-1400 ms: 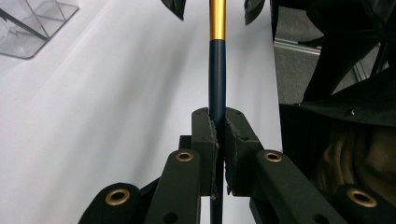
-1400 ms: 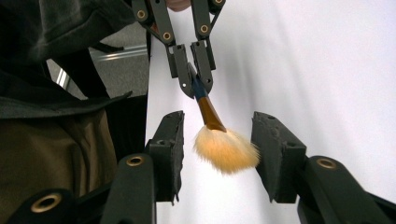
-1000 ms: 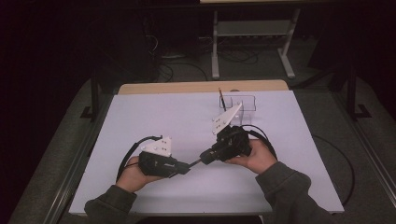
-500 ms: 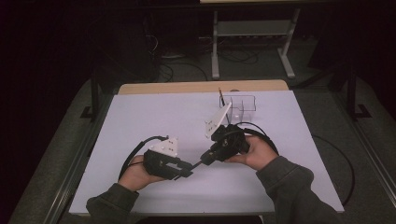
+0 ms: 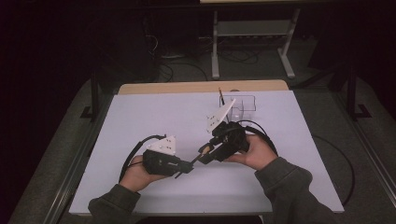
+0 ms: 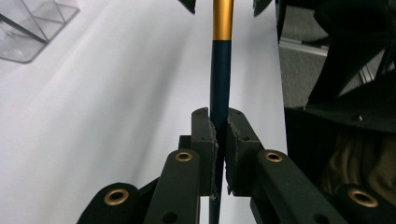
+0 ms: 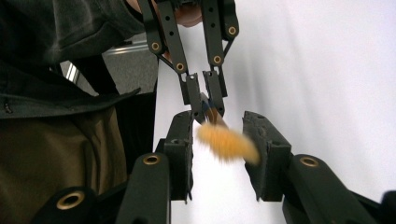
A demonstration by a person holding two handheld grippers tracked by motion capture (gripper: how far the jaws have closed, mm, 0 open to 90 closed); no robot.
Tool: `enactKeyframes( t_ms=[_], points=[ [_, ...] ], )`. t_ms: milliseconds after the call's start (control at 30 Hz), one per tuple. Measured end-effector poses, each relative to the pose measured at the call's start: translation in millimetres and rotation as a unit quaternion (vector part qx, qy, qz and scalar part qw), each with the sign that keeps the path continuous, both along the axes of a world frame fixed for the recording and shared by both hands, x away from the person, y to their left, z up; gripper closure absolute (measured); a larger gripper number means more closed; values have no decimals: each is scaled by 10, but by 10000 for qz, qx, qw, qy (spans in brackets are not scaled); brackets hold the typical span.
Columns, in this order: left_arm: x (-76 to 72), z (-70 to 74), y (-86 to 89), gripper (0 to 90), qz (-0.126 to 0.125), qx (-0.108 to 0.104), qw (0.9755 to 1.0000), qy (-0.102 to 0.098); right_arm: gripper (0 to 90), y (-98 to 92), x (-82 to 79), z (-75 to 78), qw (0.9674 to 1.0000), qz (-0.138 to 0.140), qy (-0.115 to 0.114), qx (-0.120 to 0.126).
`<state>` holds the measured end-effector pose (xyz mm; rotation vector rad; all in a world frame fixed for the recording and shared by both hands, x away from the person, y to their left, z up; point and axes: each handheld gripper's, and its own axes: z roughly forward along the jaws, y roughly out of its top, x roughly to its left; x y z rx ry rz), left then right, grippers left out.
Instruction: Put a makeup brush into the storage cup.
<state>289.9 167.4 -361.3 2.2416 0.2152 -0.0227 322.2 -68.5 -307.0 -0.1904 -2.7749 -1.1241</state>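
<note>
A paintbrush (image 5: 196, 158) with a dark blue handle (image 6: 220, 65), a gold ferrule and orange bristles (image 7: 227, 143) spans the gap between my two grippers above the white table. My left gripper (image 5: 188, 164) is shut on the handle, and its pads (image 6: 205, 135) clamp it on both sides. My right gripper (image 7: 218, 135) faces it from the right (image 5: 206, 152). Its jaws have just been opening and now stand apart around the blurred bristles without pressing on them. In the right gripper view, the left gripper (image 7: 206, 103) holds the brush from the far side.
A clear plastic holder (image 5: 243, 103) stands at the back of the white table sheet (image 5: 140, 116), with a thin stick (image 5: 221, 97) leaning in it; it also appears in the left gripper view (image 6: 32, 23). Cables trail from both grippers. Dark floor and a metal stand lie beyond the table.
The right gripper's jaws have parted from the brush tip, and that hand shifted slightly. The left hand stayed in place, still clamped on the handle.
</note>
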Motion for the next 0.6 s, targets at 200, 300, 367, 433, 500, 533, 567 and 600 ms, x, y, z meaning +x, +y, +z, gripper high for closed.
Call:
enactKeyframes(
  t_ms=[200, 300, 367, 433, 500, 533, 567, 600],
  points=[
    [-2, -17, 1, 832, 140, -211, 9997, 67, 644, -30, 20, -62, 9993, -101, 177, 328],
    [-4, -31, -7, 832, 162, -252, 9995, 82, 698, -29, 25, -81, 9989, -93, 202, 411],
    [0, -37, -11, 832, 146, -213, 9997, 42, 734, -36, 31, -89, 9986, -91, 241, 469],
    [-3, -49, -20, 833, 152, -223, 9996, 46, 751, -38, 34, -93, 9983, -89, 275, 497],
    [-1, -51, -28, 833, 101, -173, 9998, 17, 807, -42, 43, -94, 9980, -68, 321, 538],
    [-3, -52, -32, 832, 99, -152, 9998, 26, 815, -38, 36, -94, 9979, -72, 338, 542],
    [-7, -59, -39, 832, 111, -164, 9998, 35, 818, -36, 35, -93, 9979, -53, 365, 529],
    [-7, -61, -42, 833, 94, -140, 9998, 52, 822, -32, 39, -96, 9981, -29, 321, 519]
  ],
)
